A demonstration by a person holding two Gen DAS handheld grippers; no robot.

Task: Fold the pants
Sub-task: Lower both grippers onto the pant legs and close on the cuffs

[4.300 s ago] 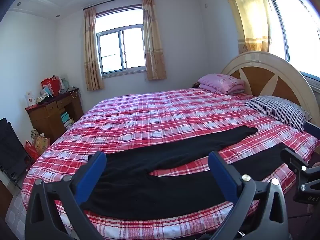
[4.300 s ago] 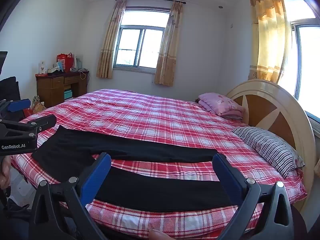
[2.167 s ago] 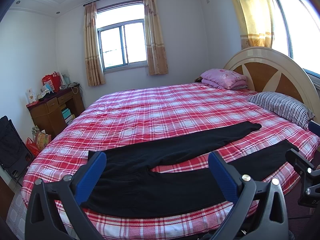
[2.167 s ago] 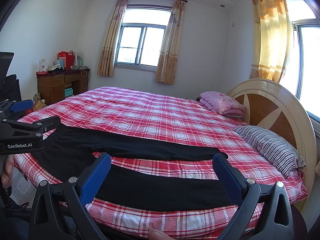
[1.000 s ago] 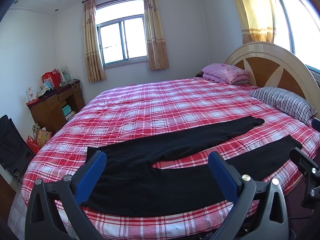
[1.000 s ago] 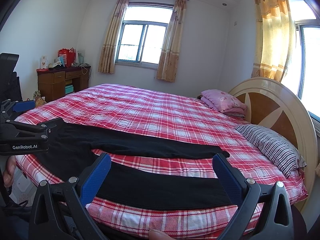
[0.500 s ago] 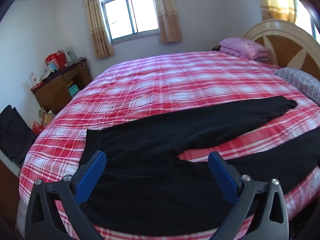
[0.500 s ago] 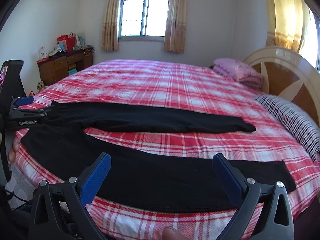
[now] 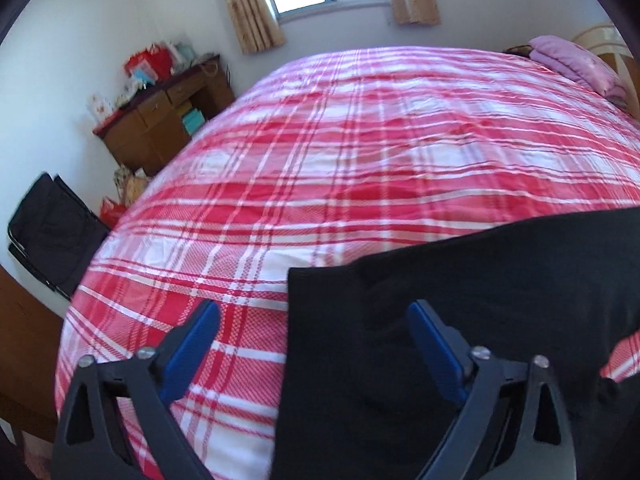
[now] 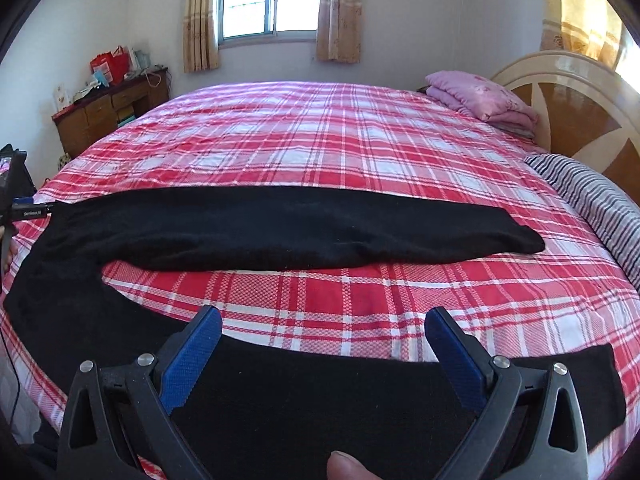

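Black pants [image 10: 280,232] lie spread flat on the red plaid bed cover [image 10: 340,140], waist at the left, both legs running right with a gap between them. My left gripper [image 9: 314,307] hovers low over the waistband's far corner [image 9: 304,280]. Its jaws are closing, the left blue pad [image 9: 192,344] over the cover and the right pad over the pants [image 9: 480,280], neither pressing the cloth. Its tip shows at the left edge of the right wrist view [image 10: 28,212]. My right gripper [image 10: 324,314] stands open above the near leg [image 10: 320,400], gripping nothing.
A wooden desk [image 9: 160,120] with red bags stands by the far left wall, a black folding chair [image 9: 48,224] beside it. A folded pink blanket [image 10: 484,100], a striped pillow [image 10: 592,196] and the round headboard [image 10: 580,96] are at the right. A thumb [image 10: 352,468] shows below.
Both grippers have dropped and tilted down toward the bed. The left one swung to the waistband's far corner and its jaws narrowed a little. The right one now hangs over the near leg.
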